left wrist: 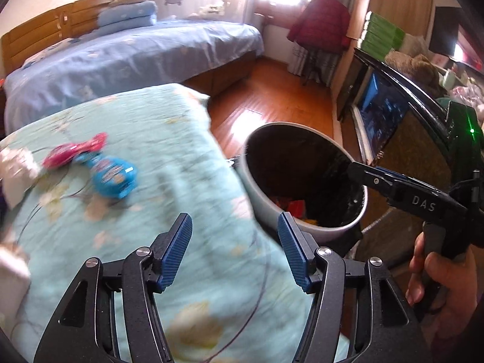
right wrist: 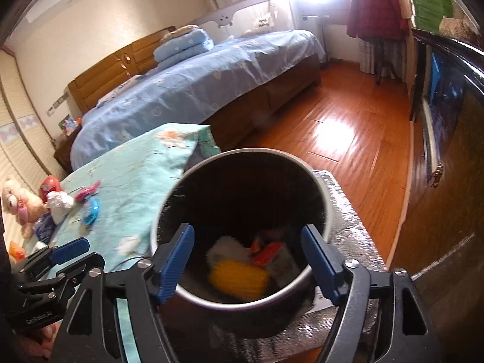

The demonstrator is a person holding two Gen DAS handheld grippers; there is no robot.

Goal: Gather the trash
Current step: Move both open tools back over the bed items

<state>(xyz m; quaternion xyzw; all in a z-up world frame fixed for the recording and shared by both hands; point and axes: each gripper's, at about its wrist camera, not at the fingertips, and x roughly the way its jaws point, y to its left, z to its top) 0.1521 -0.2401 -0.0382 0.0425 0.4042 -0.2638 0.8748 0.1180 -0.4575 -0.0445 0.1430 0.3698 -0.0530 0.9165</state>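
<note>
A grey bin [right wrist: 257, 150] with a dark inside stands on a silver mat. My right gripper [right wrist: 248, 242] hangs open over its mouth, holding nothing. Inside lie a yellow item [right wrist: 239, 278], a red wrapper [right wrist: 267, 252] and a white fluffy piece [right wrist: 225, 249]. My left gripper [left wrist: 236, 227] is open and empty above the teal floral cloth [left wrist: 169, 139], just left of the bin [left wrist: 260, 199]. On the cloth lie a pink wrapper [left wrist: 75, 151], a blue wrapper [left wrist: 113, 177] and crumpled white paper [right wrist: 60, 202]. The right gripper [left wrist: 355, 171] reaches over the bin's rim, held by a hand.
A bed with a blue cover [right wrist: 196, 84] fills the back. Wooden floor [right wrist: 348, 127] lies beyond the bin. A dark cabinet [right wrist: 438, 121] runs along the right. A plush toy [right wrist: 18, 202] and a red packet [right wrist: 50, 184] sit at the cloth's far left.
</note>
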